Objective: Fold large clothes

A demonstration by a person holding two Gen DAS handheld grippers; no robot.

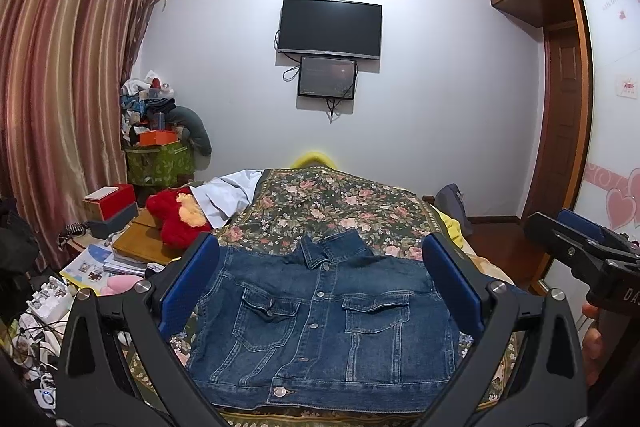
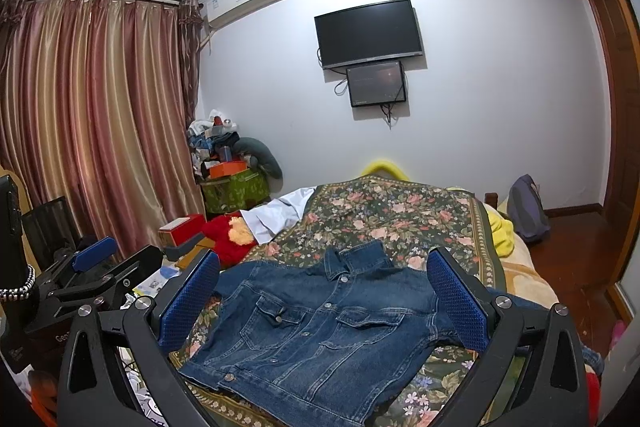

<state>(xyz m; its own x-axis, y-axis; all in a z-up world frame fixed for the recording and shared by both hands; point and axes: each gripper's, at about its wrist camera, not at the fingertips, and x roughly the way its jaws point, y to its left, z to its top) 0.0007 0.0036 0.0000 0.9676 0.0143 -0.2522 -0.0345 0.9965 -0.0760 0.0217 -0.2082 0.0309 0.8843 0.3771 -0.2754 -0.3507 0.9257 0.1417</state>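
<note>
Hovering with jaws spread and empty, the left gripper point(image 1: 320, 283) and right gripper point(image 2: 324, 291) face the denim jacket point(image 1: 324, 323), lying buttoned and front-up on the floral bedspread point(image 1: 340, 203). Folding looks barely begun; next, each should probably pinch a side edge.

- Denim jacket point(image 1: 320, 327) lies buttoned, front up, on the floral bedspread point(image 1: 340, 207).
- Left hand-held gripper point(image 1: 320, 287) hovers above it, jaws wide apart.

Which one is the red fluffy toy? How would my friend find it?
Start at the bed with the flowery cover. Look at its left edge, beside the white cloth. The red fluffy toy lies there, the only bright red furry thing, with a yellow-orange patch.
</note>
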